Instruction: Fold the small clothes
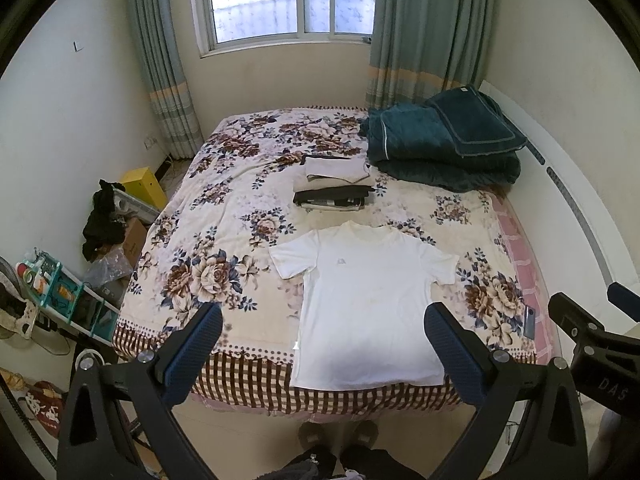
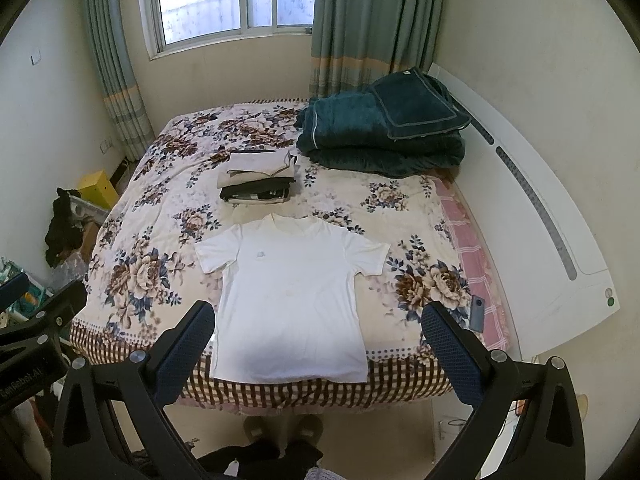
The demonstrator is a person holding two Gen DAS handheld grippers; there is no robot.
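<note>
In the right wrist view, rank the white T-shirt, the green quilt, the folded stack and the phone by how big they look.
1. T-shirt and quilt: look about alike; the quilt lies farther away, so unranked.
2. Folded stack.
3. Phone.

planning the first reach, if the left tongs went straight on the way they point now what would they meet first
Most likely the flat white short-sleeved t-shirt spread on the floral bedspread. The open left tongs frame its lower half with nothing in between, though depth is hard to judge in this fisheye view.
</note>
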